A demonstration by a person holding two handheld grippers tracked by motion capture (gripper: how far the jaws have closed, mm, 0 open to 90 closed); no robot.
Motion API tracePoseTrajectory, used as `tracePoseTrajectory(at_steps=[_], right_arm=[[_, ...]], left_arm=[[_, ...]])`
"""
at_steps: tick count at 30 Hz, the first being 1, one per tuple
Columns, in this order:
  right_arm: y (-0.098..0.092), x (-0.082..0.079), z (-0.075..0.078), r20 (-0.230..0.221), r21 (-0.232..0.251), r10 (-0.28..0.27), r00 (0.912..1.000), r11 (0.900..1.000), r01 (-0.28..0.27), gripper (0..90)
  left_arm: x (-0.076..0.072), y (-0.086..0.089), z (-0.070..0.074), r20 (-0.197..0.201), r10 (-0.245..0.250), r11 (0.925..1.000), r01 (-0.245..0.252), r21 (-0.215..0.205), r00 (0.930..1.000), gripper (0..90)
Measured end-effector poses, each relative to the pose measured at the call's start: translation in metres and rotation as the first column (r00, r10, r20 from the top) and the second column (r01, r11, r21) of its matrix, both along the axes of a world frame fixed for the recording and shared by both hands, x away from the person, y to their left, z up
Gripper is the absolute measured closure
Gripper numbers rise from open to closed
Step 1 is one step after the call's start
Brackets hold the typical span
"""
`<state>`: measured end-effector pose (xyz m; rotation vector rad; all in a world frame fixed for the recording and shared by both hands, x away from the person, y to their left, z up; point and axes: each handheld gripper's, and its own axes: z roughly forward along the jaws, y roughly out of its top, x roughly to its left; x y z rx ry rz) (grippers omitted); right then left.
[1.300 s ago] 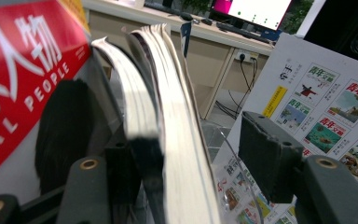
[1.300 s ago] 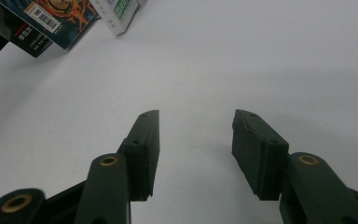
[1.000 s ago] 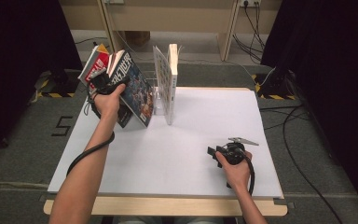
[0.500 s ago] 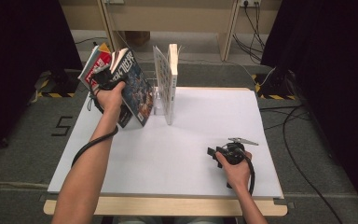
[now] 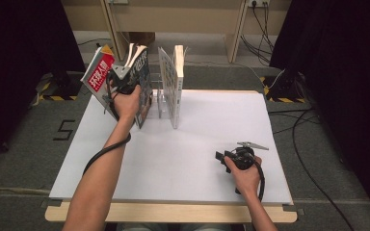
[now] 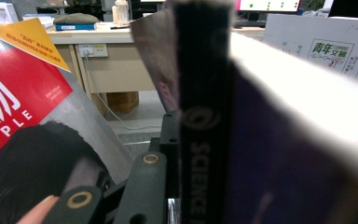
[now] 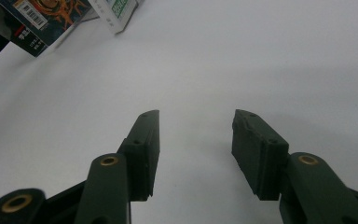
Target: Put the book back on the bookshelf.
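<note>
A dark magazine (image 5: pixel 142 91) is clamped at its spine by the left gripper (image 5: pixel 125 82), whose jaws have just been closing, beside a red magazine (image 5: pixel 99 72). The right gripper (image 7: pixel 193 140) is held open over the table (image 5: pixel 188 159), holding nothing.

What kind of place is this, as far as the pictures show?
Probably a lab or office set up for recording. A white-topped table stands on grey carpet between black curtains, cables trail over the floor, and a desk with a wall socket stands behind.
</note>
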<state>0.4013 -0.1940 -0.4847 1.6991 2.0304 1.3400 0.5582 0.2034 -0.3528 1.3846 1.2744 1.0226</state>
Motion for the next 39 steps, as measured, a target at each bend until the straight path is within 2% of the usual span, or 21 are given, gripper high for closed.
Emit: tracePoseTrajectory(at_steps=[4,6,8,9,10,13,22,25,27,28,29,31,33,39], right_arm=[[0.001,0.001,0.0,0.004,-0.001,0.0,1.0,1.0,0.0,52.7],[0.002,0.001,0.0,0.006,-0.002,0.005,1.0,1.0,-0.005,52.7],[0.003,0.0,0.0,0.004,-0.006,0.011,0.9999,1.0,-0.011,52.7],[0.003,0.0,0.0,0.0,-0.003,0.01,0.9999,1.0,-0.01,52.6],[0.004,0.0,0.0,-0.003,-0.004,0.011,0.9999,1.0,-0.011,52.6],[0.004,0.0,-0.001,-0.004,-0.008,0.012,0.9999,1.0,-0.012,52.6],[0.006,-0.001,-0.001,-0.006,-0.011,0.015,0.9999,1.0,-0.015,52.5],[0.006,-0.001,-0.002,-0.007,-0.01,0.016,0.9999,1.0,-0.016,52.5],[0.005,-0.001,-0.001,-0.006,-0.009,0.014,0.9999,1.0,-0.014,52.4],[0.005,-0.001,-0.001,-0.006,-0.009,0.013,0.9999,1.0,-0.013,52.4],[0.005,-0.001,-0.001,-0.007,-0.009,0.012,0.9999,1.0,-0.012,52.4],[0.004,-0.001,-0.001,-0.006,-0.009,0.012,0.9999,1.0,-0.012,52.4],[0.004,-0.001,0.0,-0.008,-0.008,0.012,0.9999,1.0,-0.012,52.3],[0.004,-0.002,0.002,-0.011,-0.002,0.006,0.9999,1.0,-0.006,52.3]], left_arm=[[0.002,0.001,-0.001,0.012,-0.018,0.9998,0.018,-0.001,0.9998,75.5],[0.001,0.002,-0.001,0.018,-0.025,0.9995,0.024,0.018,0.9995,74.9],[-0.001,0.005,-0.003,0.018,-0.021,0.9997,0.02,0.009,0.9996,73.9],[-0.002,0.007,-0.004,0.02,-0.023,0.9997,0.022,0.006,0.9995,72.7],[-0.002,0.011,-0.005,0.017,-0.027,0.9995,0.028,-0.017,0.9995,71.8],[-0.002,0.018,-0.008,-0.001,-0.052,0.9986,0.052,0.007,0.9986,64.2],[-0.005,0.022,-0.008,-0.036,-0.093,0.9939,0.091,-0.062,0.995,50.6],[-0.007,0.023,-0.006,-0.044,-0.104,0.9896,0.099,-0.104,0.9936,47.2],[-0.009,0.023,-0.005,-0.047,-0.105,0.9885,0.099,-0.115,0.9934,45.1],[-0.011,0.023,-0.003,-0.055,-0.119,0.9817,0.109,-0.156,0.9914,43.5],[-0.012,0.024,-0.003,-0.059,-0.122,0.979,0.111,-0.171,0.9908,42.1],[-0.015,0.024,-0.002,-0.069,-0.118,0.9778,0.104,-0.182,0.9907,39.7],[-0.019,0.025,-0.003,-0.076,-0.119,0.9728,0.101,-0.208,0.99,37.5],[-0.031,0.029,-0.006,-0.107,-0.118,0.968,0.09,-0.234,0.9873,34.6]])
